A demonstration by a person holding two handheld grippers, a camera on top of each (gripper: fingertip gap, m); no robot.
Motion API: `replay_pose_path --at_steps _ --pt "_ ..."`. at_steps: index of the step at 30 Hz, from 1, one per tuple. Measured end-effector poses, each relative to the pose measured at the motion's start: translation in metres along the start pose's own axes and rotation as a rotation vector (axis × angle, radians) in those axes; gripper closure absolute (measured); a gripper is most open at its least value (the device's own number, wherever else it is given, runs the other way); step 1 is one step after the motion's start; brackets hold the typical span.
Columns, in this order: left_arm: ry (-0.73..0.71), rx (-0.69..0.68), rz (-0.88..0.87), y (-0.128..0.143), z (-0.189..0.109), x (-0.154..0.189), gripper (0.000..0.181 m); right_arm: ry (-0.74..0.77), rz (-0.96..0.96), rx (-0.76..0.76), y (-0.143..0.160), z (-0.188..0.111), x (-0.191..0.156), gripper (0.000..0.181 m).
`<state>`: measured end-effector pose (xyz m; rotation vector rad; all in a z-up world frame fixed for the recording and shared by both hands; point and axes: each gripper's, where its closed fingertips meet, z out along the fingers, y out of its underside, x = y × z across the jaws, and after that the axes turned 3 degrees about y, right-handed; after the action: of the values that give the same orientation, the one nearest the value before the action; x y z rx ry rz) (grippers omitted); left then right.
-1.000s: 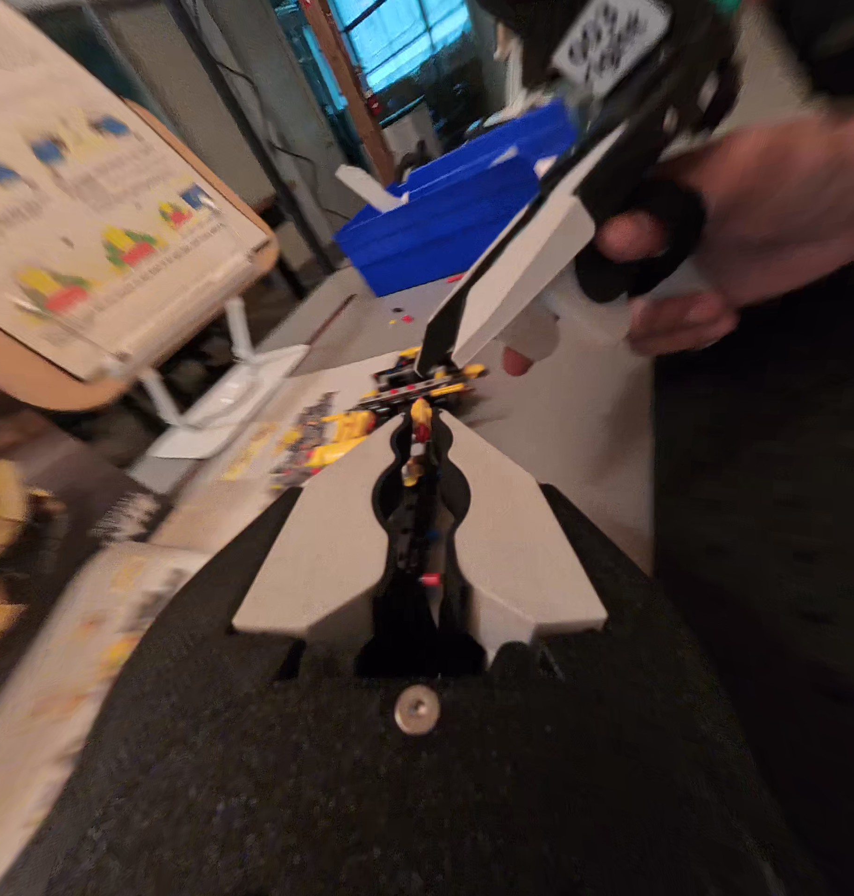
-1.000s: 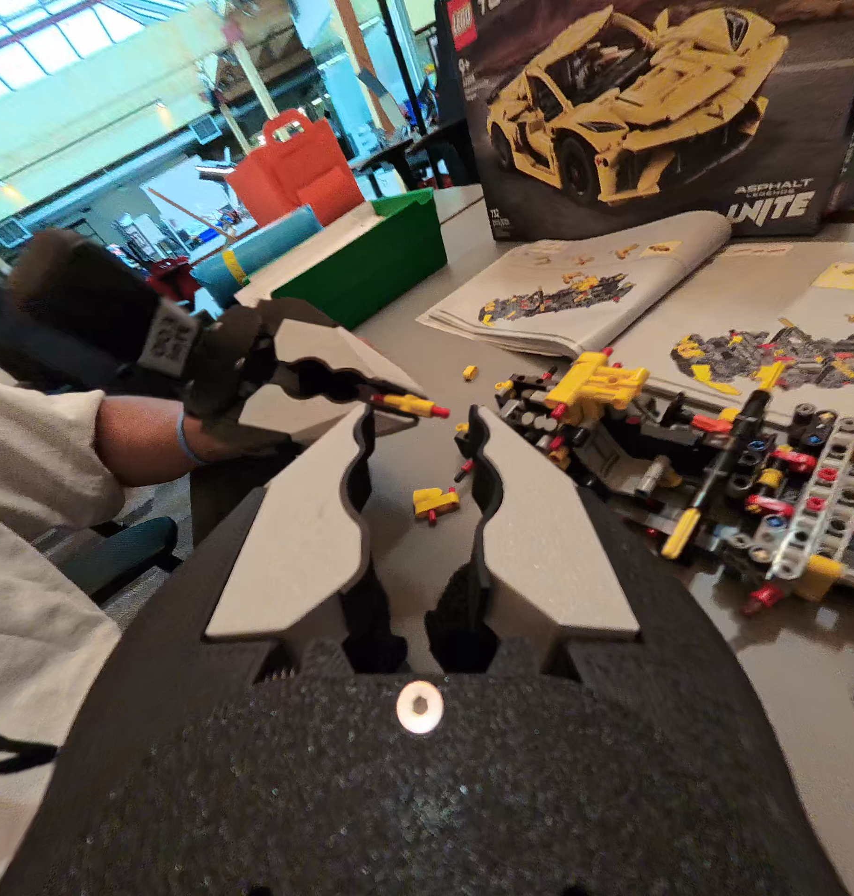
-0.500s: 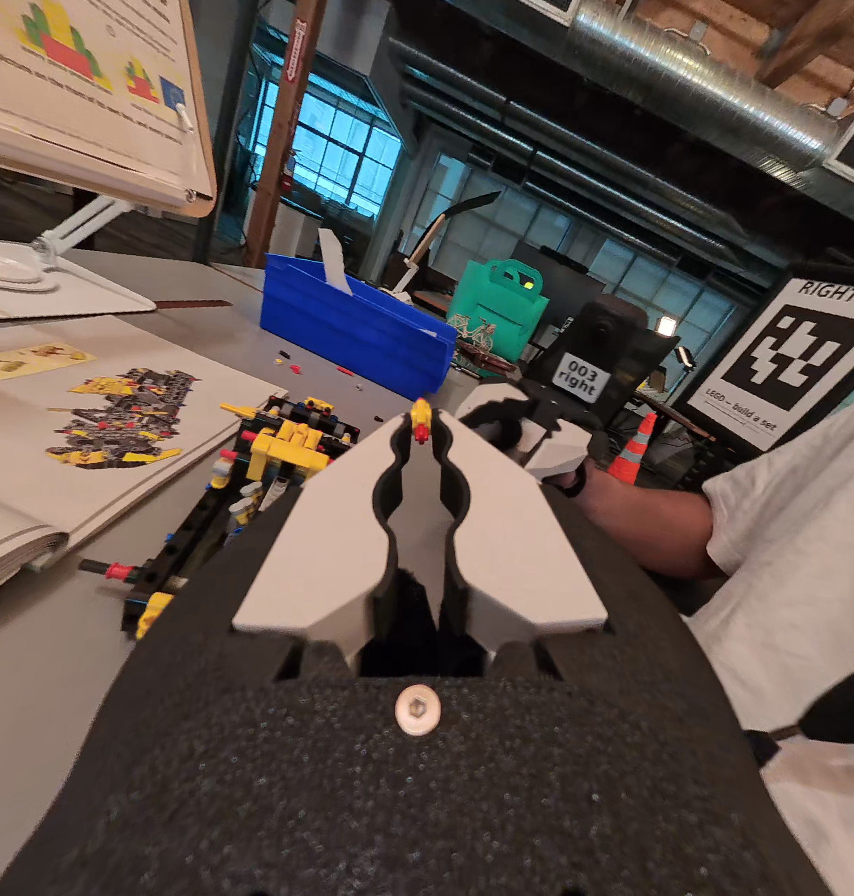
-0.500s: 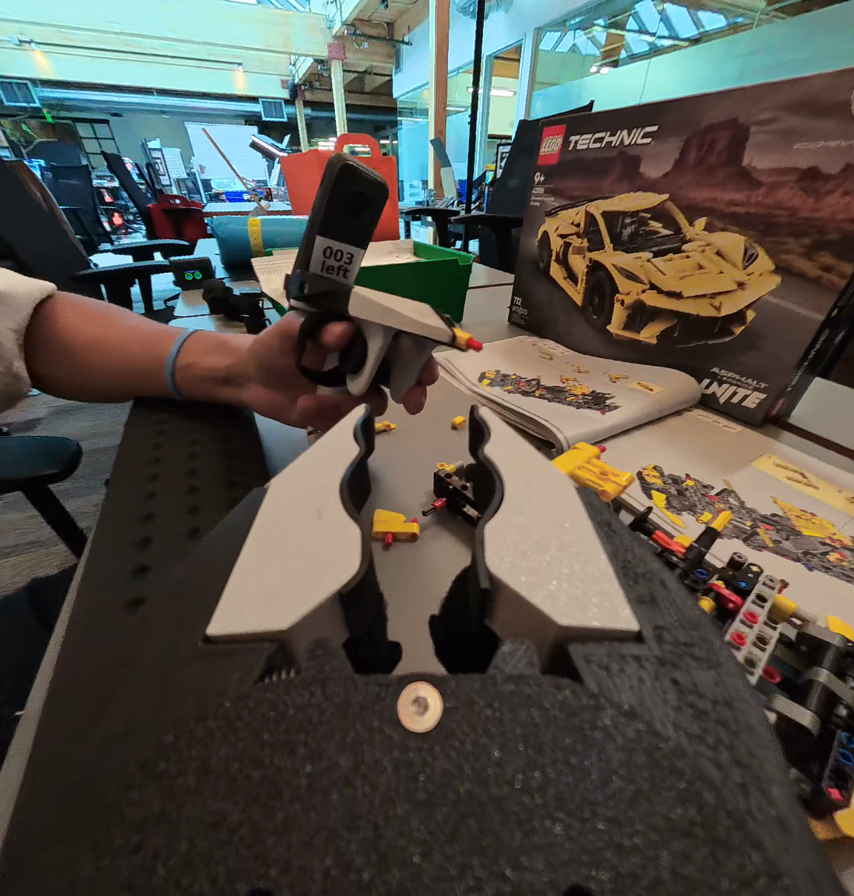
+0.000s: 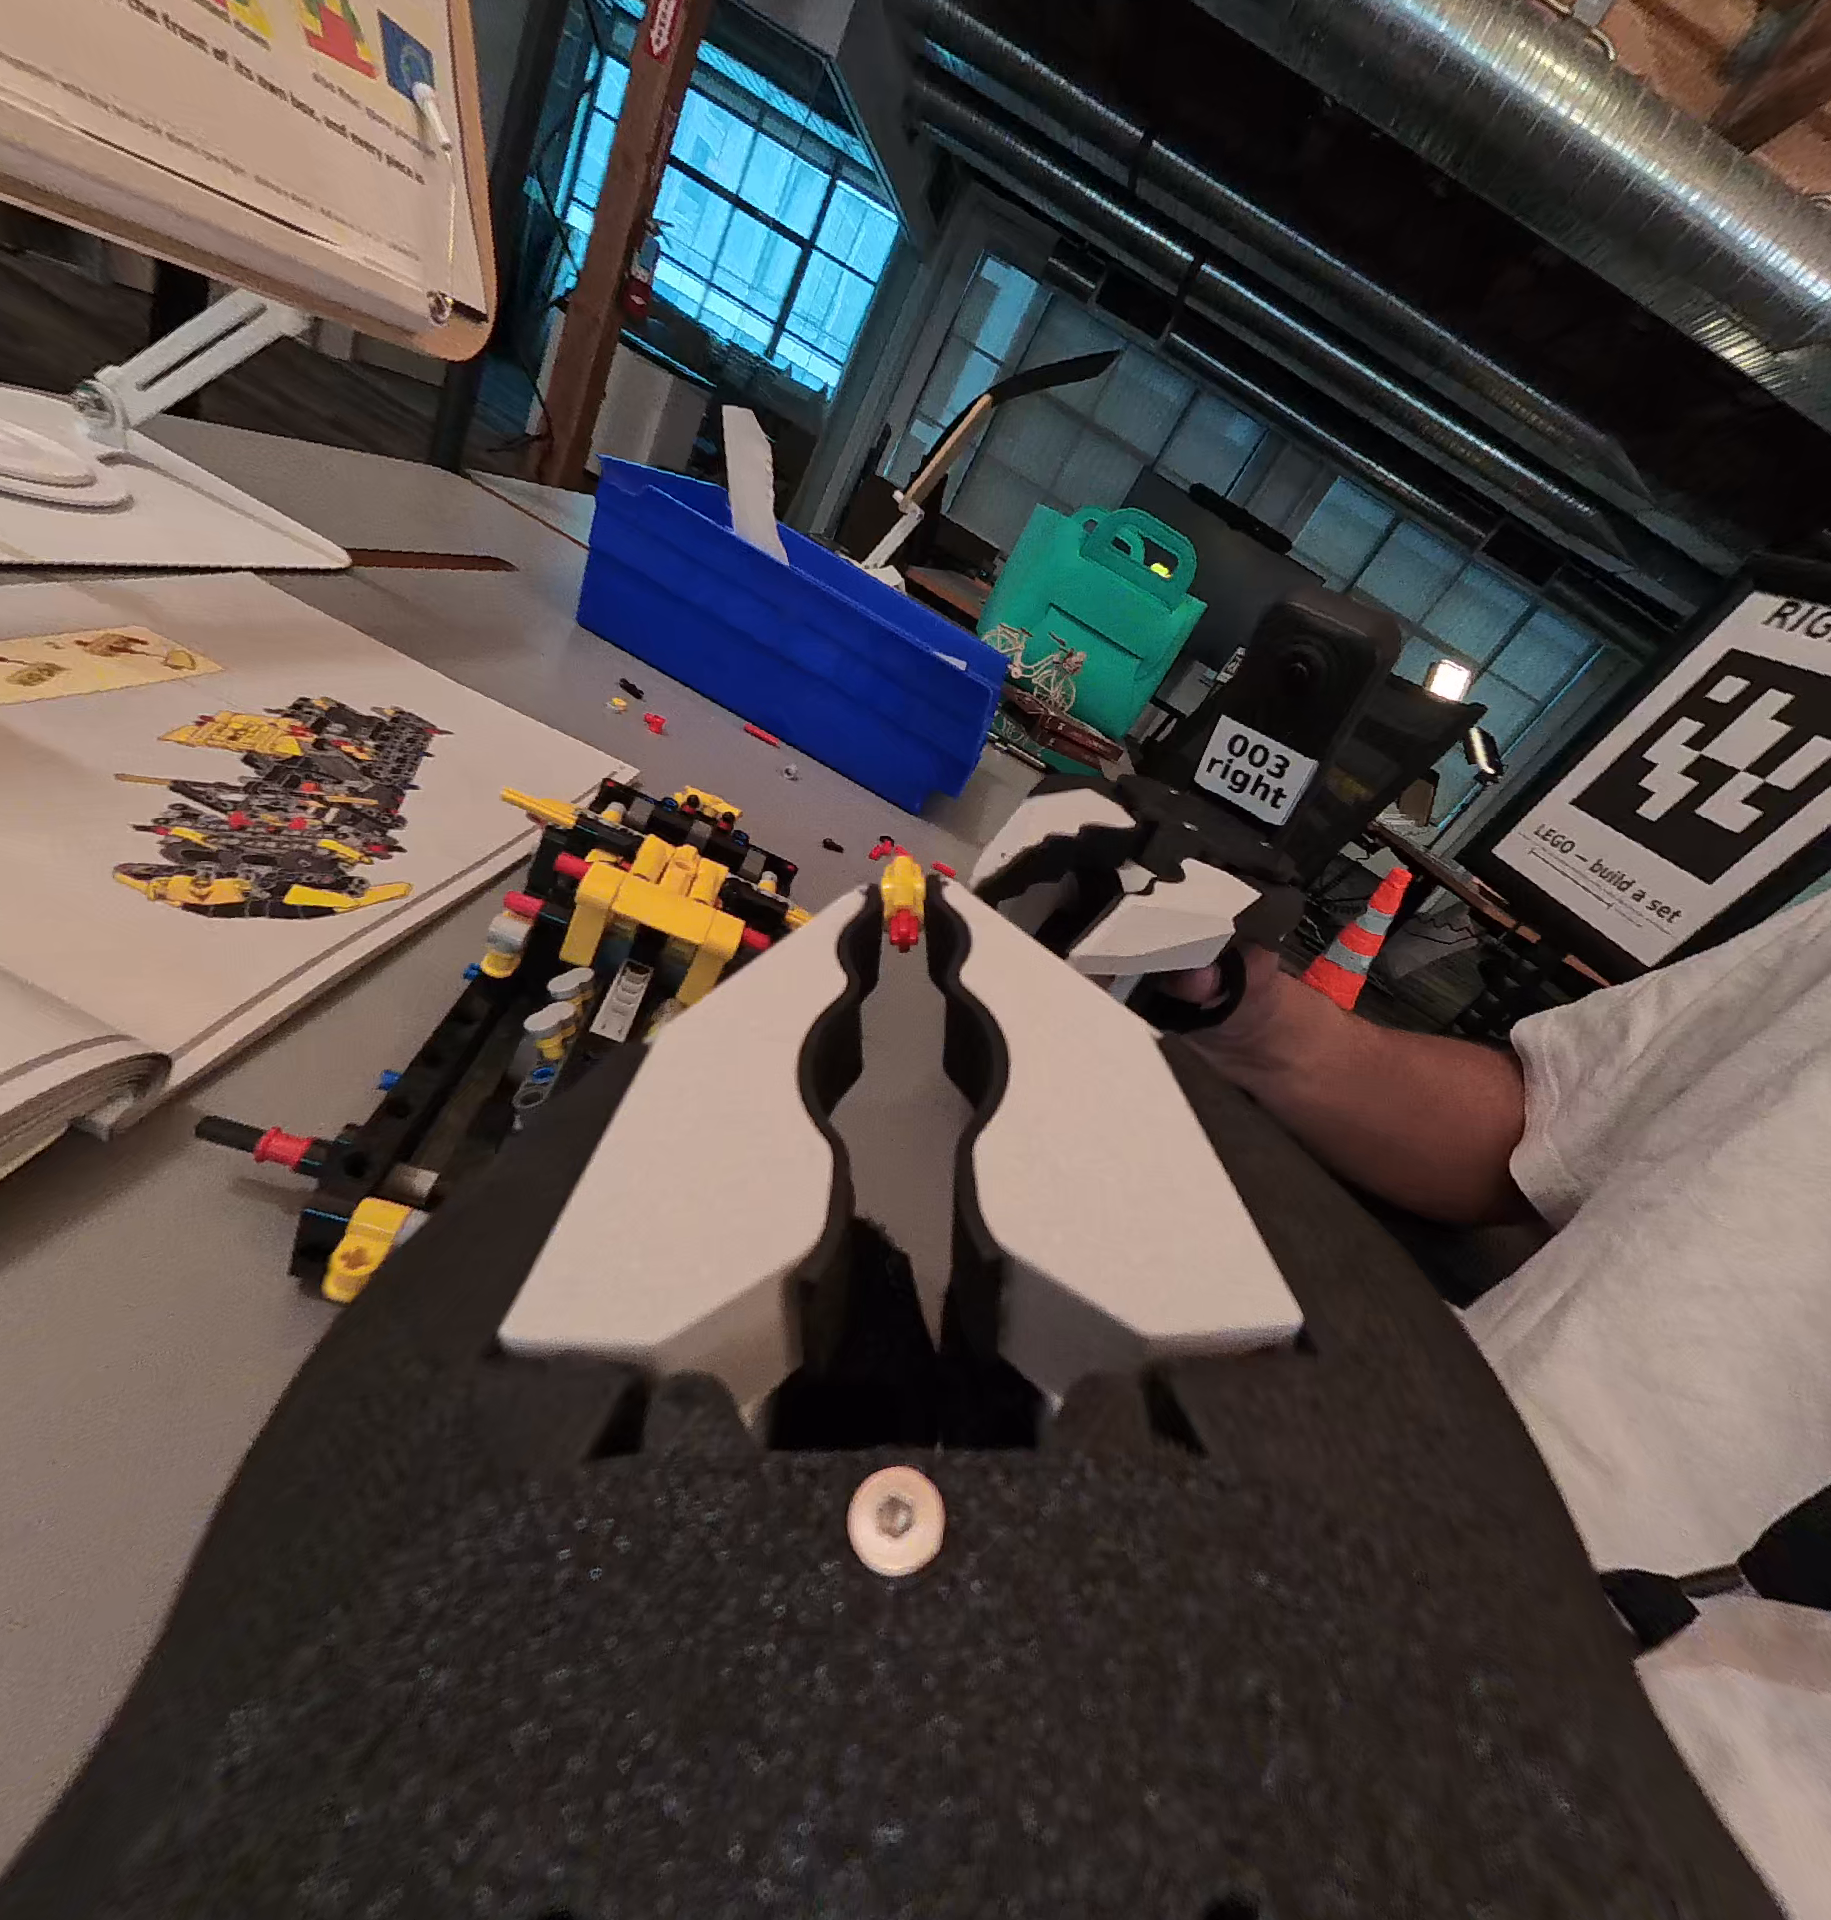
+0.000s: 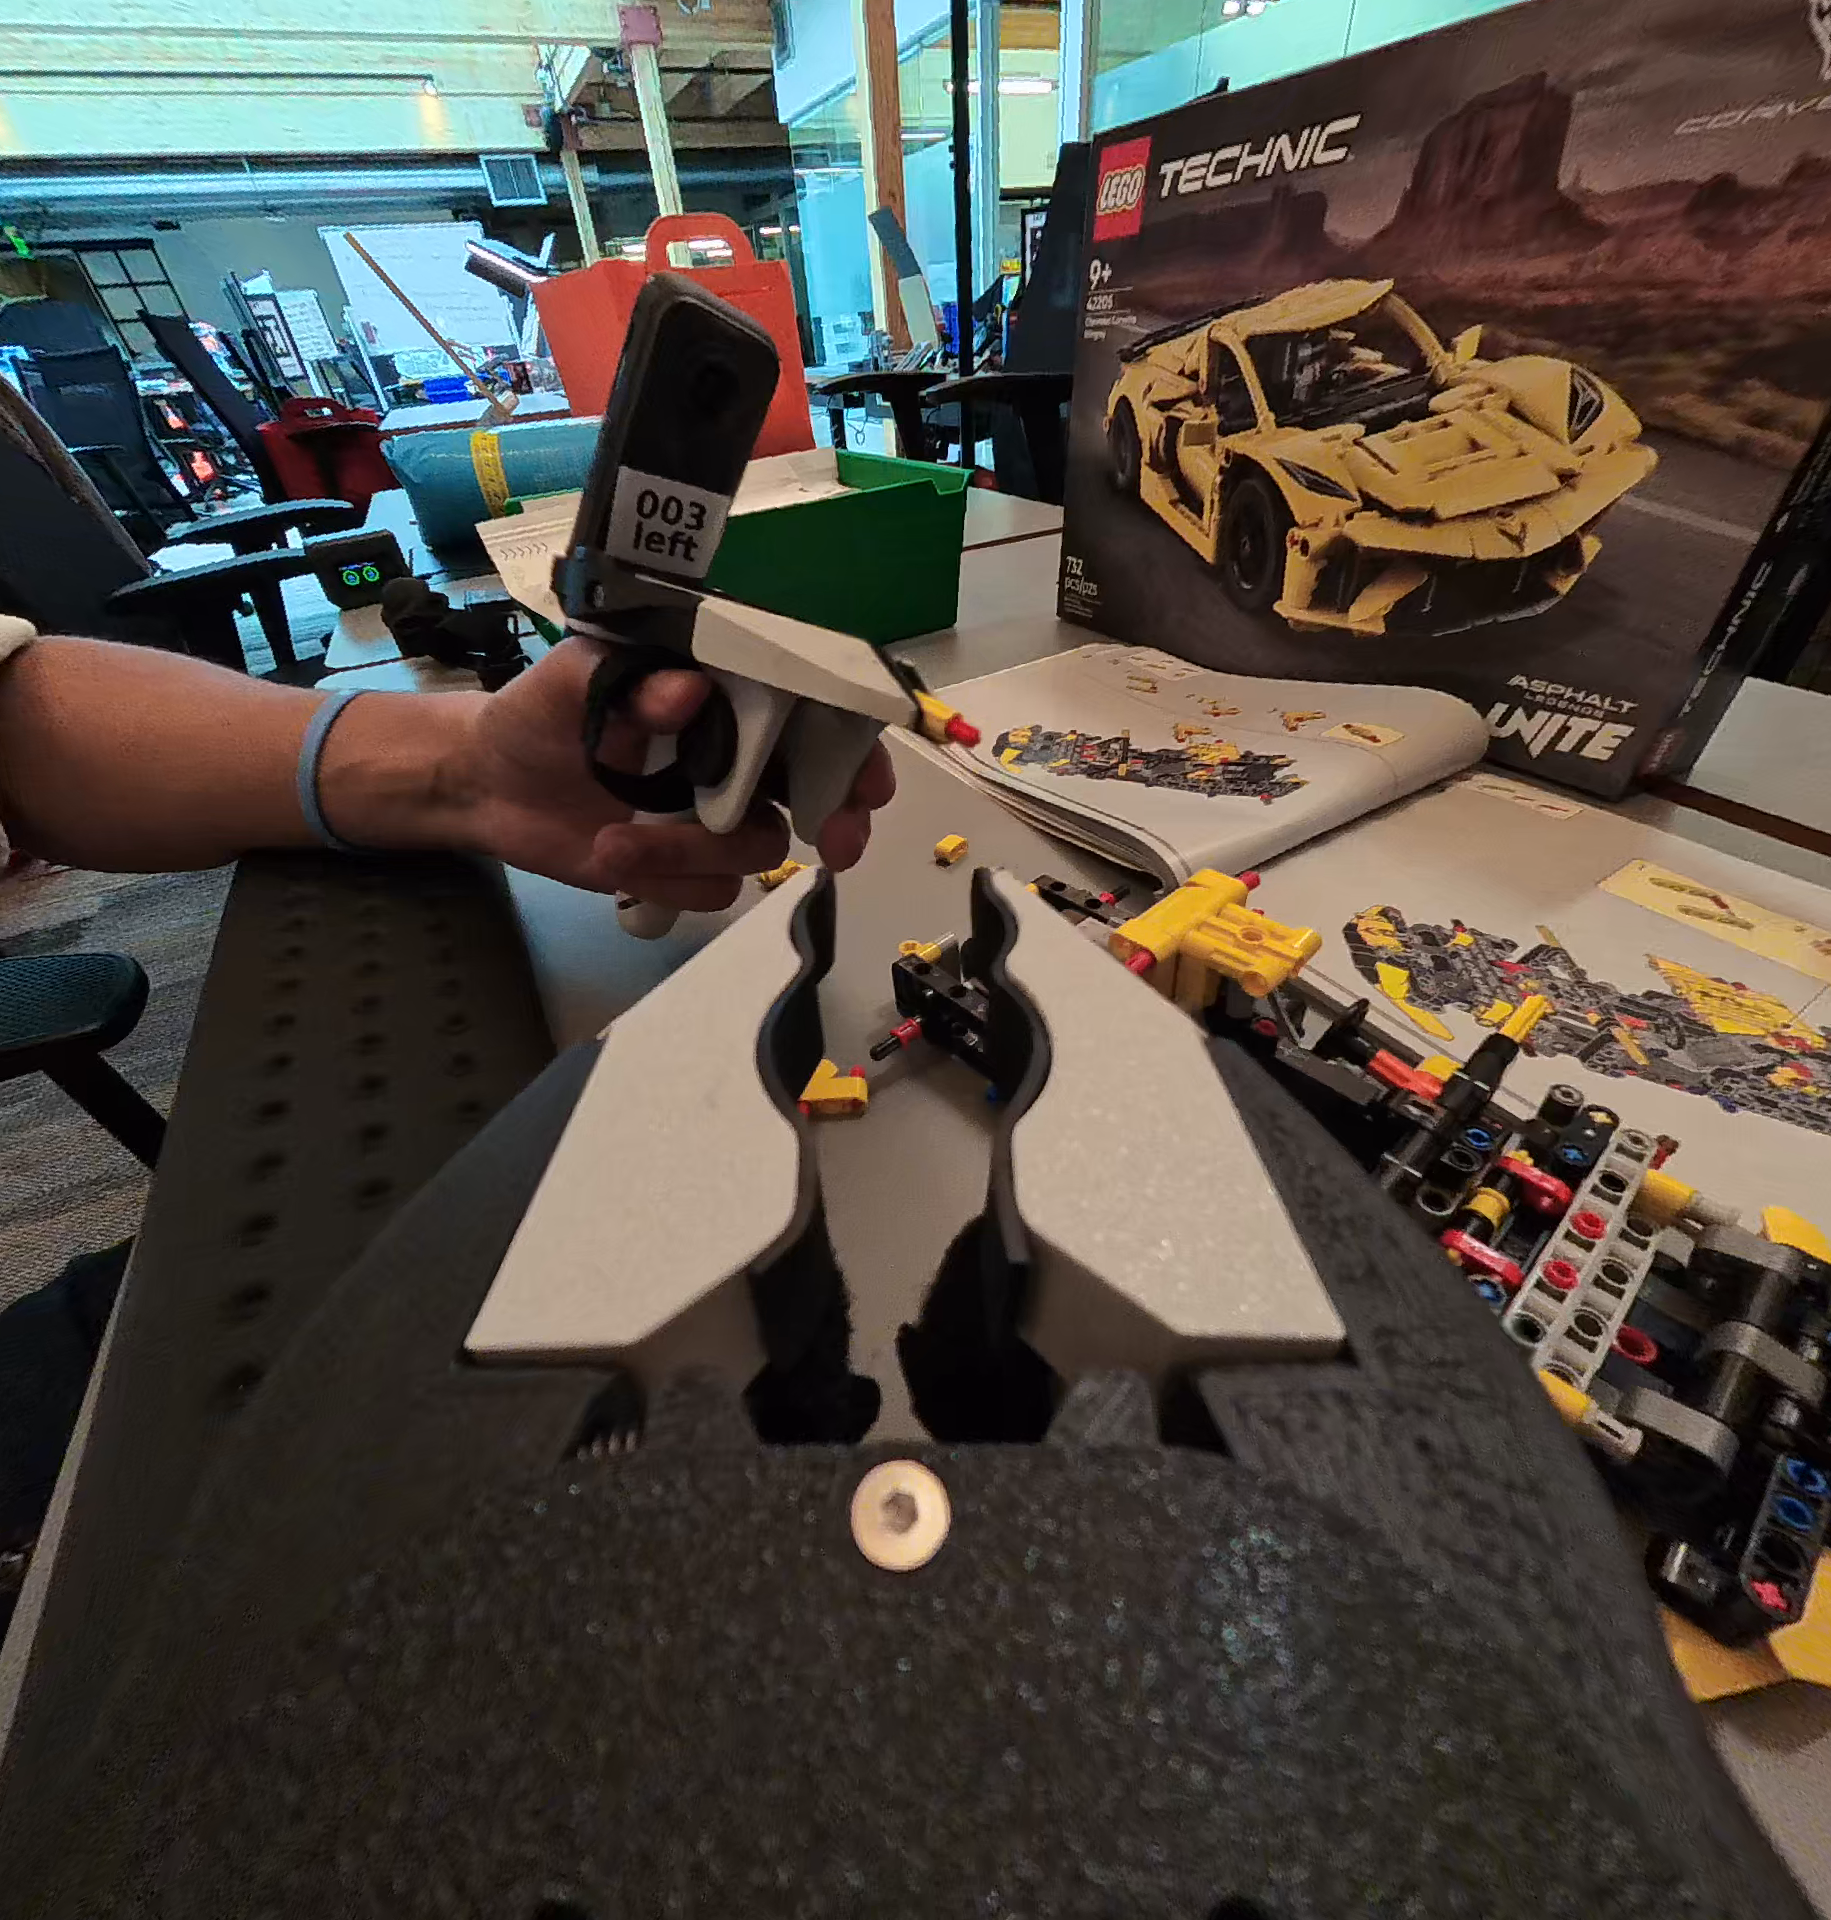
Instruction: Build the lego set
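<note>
Here the left gripper (image 5: 903, 902) is closed on a small yellow piece with a red pin (image 5: 902, 896), which is pinched at the very tips of its fingers and held above the grey table (image 5: 80, 1351). Seen from the right wrist view, this piece (image 6: 942, 719) points out of the left gripper (image 6: 916, 707) toward the open instruction booklet (image 6: 1202, 748). The right gripper (image 6: 903, 896) is open and holds nothing; between its fingers, on the table below, lie a small yellow connector (image 6: 834, 1091) and a black beam with pins (image 6: 937, 1003). To the right of it lies the partly built black and yellow chassis (image 6: 1576, 1226), and behind that stands the set box (image 6: 1410, 343). Beyond the left gripper stands a blue bin (image 5: 776, 644).
</note>
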<state>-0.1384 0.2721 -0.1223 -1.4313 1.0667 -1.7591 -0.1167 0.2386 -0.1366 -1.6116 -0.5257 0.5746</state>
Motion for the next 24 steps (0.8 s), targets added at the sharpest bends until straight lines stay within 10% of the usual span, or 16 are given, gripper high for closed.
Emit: replay_pose_path --at_steps 4,24 --pt "0.251 -0.06 -0.169 0.009 0.004 0.034 0.174 0.007 -0.064 0.01 -0.004 -0.001 -0.005 0.155" --pt "0.426 -0.259 -0.417 0.047 0.008 0.056 0.174 0.007 -0.463 -0.037 0.009 0.009 -0.041 0.162"
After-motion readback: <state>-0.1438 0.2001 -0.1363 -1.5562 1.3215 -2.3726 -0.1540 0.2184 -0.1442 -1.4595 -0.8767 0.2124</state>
